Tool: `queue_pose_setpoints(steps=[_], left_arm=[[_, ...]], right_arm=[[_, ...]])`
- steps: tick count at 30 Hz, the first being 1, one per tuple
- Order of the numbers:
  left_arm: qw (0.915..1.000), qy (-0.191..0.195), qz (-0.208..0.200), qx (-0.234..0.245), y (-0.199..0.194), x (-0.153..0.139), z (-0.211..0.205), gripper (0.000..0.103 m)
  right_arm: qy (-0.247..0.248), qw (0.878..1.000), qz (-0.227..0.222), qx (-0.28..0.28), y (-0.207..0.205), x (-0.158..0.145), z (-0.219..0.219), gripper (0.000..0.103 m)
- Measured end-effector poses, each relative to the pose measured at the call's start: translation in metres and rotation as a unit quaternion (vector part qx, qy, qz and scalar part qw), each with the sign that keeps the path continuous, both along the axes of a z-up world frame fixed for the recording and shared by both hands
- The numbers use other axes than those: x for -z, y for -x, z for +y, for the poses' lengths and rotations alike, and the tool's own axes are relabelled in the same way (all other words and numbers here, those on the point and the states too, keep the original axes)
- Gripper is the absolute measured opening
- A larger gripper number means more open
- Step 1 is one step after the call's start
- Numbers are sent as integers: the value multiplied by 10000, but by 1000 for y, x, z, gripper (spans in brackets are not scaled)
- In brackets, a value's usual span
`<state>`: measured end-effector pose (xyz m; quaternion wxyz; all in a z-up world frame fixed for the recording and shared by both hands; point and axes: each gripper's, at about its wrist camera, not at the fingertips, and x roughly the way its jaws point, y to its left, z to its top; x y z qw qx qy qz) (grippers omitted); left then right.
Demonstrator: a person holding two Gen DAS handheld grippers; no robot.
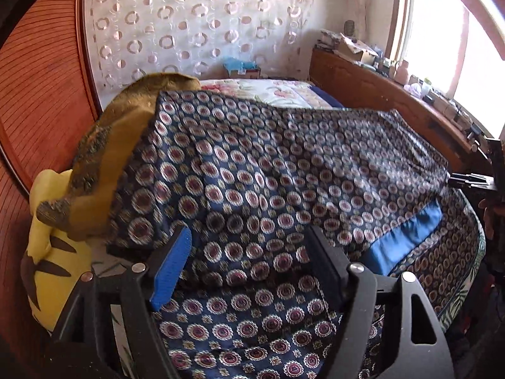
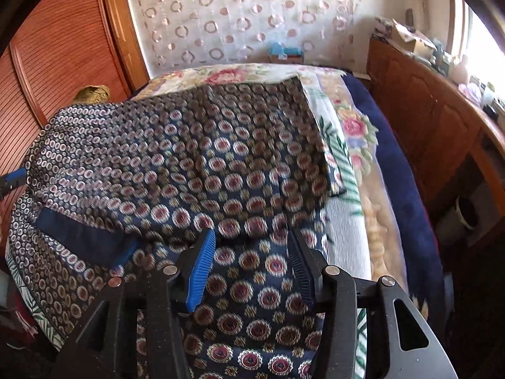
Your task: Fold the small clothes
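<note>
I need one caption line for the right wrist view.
Open right tool over a patterned cloth lying on a bed.

A bedroom in a home is showing here. A bed [image 2: 353, 218] is taking up most of the room, wearing a floral quilt [image 2: 240, 74] over a dark blue blanket [image 2: 407, 183]. A sheer curtain with ring patterns [image 1: 195, 22] is hanging along the far wall, and a slatted wooden wardrobe door [image 1: 41, 101] is standing at the left. A carved wooden headboard [image 2: 423, 120] is carrying household clutter beneath a bright window [image 1: 442, 47], and a yellow plush toy [image 1: 53, 259] is sitting by the bed.
</note>
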<state>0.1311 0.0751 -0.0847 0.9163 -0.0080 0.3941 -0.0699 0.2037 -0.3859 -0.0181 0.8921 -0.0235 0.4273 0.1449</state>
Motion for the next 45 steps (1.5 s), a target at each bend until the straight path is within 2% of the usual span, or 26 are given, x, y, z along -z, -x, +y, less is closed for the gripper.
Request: queue_pose_setpoints(steps=[4, 8, 13, 19, 26, 31, 39, 41, 45], left_arm=[[9999, 47, 122, 18, -3, 13, -6, 75], [9997, 76, 215, 40, -6, 23, -8, 75], [9994, -10, 343, 42, -10, 35, -13, 75], [9989, -289, 375, 49, -15, 45, -25, 77], [9986, -366, 386, 50, -16, 45, -28, 79], [9986, -335, 404, 14, -16, 46, -25, 83], [9984, -373, 413, 16, -13, 44, -26, 84], [9984, -379, 390, -163, -7, 41, -23, 83], [9987, -268, -29, -423, 16, 21, -13, 74]], right_arm=[[-263, 9994, 155, 160, -5, 4, -10, 49], [-291, 9992, 178, 222, -18, 2, -16, 49], [-573, 9976, 136, 372, -37, 8, -8, 49], [-388, 9981, -16, 486, -46, 18, 5, 50], [-281, 9982, -190, 490, -43, 34, 22, 50], [-514, 9973, -184, 488, -41, 34, 13, 50], [-413, 9977, -197, 497, -40, 34, 16, 50], [-422, 9977, -196, 496, -40, 34, 16, 50], [-347, 9980, -201, 498, -40, 34, 19, 50]])
